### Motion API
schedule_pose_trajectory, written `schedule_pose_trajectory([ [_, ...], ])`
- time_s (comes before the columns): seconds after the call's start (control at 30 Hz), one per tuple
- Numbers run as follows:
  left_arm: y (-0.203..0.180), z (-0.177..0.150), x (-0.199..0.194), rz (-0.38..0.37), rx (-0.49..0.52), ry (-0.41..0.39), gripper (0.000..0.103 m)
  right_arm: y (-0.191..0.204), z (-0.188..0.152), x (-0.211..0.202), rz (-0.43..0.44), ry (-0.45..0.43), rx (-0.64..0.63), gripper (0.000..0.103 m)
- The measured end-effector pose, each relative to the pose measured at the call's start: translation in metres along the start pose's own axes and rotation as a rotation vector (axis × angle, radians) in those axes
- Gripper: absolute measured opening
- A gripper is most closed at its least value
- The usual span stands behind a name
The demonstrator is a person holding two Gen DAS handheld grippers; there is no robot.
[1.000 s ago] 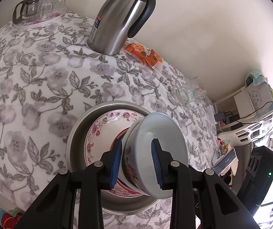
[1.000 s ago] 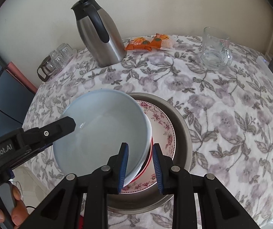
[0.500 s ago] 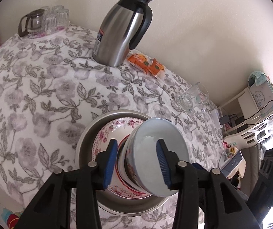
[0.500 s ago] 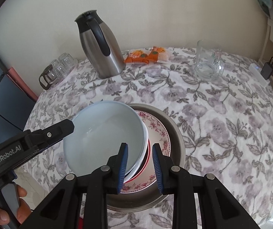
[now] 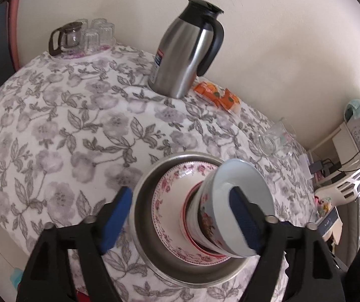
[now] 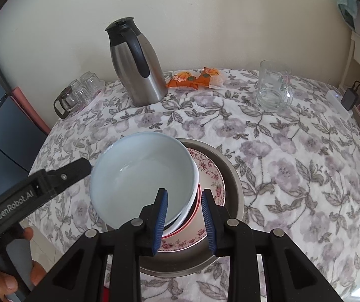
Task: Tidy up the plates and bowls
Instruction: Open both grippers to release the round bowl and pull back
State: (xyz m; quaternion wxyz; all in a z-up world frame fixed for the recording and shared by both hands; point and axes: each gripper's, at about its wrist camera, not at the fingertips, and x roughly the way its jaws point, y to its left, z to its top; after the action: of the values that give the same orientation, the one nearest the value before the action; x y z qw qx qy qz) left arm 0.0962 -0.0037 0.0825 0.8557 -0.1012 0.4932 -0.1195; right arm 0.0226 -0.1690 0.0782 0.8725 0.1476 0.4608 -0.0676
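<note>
A pale blue bowl [image 6: 142, 176] tops a stack of bowls that stands on a pink floral plate [image 6: 214, 181] inside a steel basin [image 6: 235, 191]. The blue bowl [image 5: 240, 201], floral plate [image 5: 170, 188] and basin [image 5: 142, 196] also show in the left wrist view. My left gripper [image 5: 180, 219] is open wide, its fingers either side of the stack and touching nothing. My right gripper [image 6: 183, 216] is partly open around the near rims of the stacked bowls, its pads not pressing on them.
A steel thermos jug [image 6: 137, 63], orange snack packets [image 6: 195, 78], a glass mug [image 6: 274, 88] and a tray of glasses [image 6: 79, 93] stand at the back of the floral-cloth table [image 6: 293, 166]. A shelf with chargers [image 6: 351, 95] is at the right.
My left gripper has opened wide, let go of the blue bowl and drawn back. My right gripper has opened slightly and pulled back. The bowl now rests on the stack.
</note>
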Motion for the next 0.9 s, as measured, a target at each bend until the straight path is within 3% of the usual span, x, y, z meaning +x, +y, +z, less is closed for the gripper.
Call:
schedule_pose_trajectory([
  [0.5, 0.0, -0.015, 0.001, 0.07, 0.044, -0.01, 0.089, -0.002, -0.014, -0.006, 0.003, -0.02, 0.019, 0.034],
  [0.6, 0.006, -0.019, -0.003, 0.096, 0.033, -0.024, 0.1, -0.001, -0.019, -0.011, 0.006, -0.031, 0.016, 0.034],
  [0.9, 0.017, -0.034, -0.011, 0.146, 0.032, -0.048, 0.1, 0.0, -0.036, -0.019, 0.016, -0.046, 0.022, 0.034],
])
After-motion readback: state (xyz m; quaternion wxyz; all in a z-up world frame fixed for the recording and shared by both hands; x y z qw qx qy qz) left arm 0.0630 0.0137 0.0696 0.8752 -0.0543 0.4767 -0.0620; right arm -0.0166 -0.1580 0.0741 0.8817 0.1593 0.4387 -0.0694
